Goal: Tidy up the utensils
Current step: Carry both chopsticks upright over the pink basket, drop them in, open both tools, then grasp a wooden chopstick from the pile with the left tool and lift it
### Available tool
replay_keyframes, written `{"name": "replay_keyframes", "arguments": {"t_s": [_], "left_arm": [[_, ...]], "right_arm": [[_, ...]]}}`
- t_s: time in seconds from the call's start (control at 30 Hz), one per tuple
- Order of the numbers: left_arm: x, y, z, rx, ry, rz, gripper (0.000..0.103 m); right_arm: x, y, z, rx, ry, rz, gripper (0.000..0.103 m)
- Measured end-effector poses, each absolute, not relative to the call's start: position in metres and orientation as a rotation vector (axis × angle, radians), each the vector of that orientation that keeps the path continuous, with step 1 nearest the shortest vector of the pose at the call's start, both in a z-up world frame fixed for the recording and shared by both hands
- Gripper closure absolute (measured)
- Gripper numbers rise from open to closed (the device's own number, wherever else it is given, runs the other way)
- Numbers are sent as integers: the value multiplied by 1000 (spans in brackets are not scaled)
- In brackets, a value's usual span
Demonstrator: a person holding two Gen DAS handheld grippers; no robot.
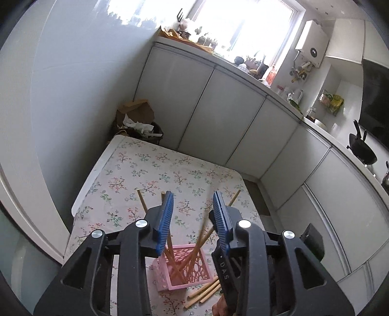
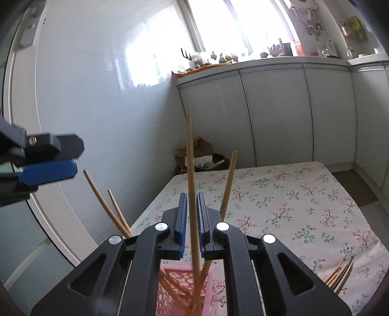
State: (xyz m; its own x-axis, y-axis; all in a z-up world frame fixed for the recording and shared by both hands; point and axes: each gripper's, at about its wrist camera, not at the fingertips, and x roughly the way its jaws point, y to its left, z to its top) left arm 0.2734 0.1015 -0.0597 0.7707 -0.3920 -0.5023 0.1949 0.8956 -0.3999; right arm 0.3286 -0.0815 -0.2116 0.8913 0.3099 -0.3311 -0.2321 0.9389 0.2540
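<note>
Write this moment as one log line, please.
left gripper: open, empty | right gripper: chopstick between fingers, lower end in pink basket | spare chopsticks on table

I see: floral cloth (image 1: 136, 175) on table | bin (image 1: 143, 130) behind | wok (image 1: 362, 150) on counter | window (image 1: 243, 21)

**Colours on the table**

The basket (image 1: 184, 269) is pink with a cut-out lace pattern. The chopsticks (image 2: 192, 194) are light brown, like bamboo. The tablecloth (image 1: 136, 175) is cream with small pink and green flower twigs. Both grippers (image 1: 192, 214) (image 2: 192, 216) are black with blue ribbed pads (image 1: 165, 218). The cabinet doors (image 1: 194, 109) are pale grey.
</note>
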Motion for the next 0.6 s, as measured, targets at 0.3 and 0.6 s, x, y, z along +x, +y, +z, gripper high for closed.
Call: {"name": "replay_keyframes", "arguments": {"t_s": [0.3, 0.6], "left_arm": [[268, 97, -55, -332, 610, -353, 71], [253, 53, -51, -233, 650, -441, 66]], "right_arm": [[320, -113, -189, 266, 423, 261, 94], [306, -226, -132, 517, 565, 175, 68]]}}
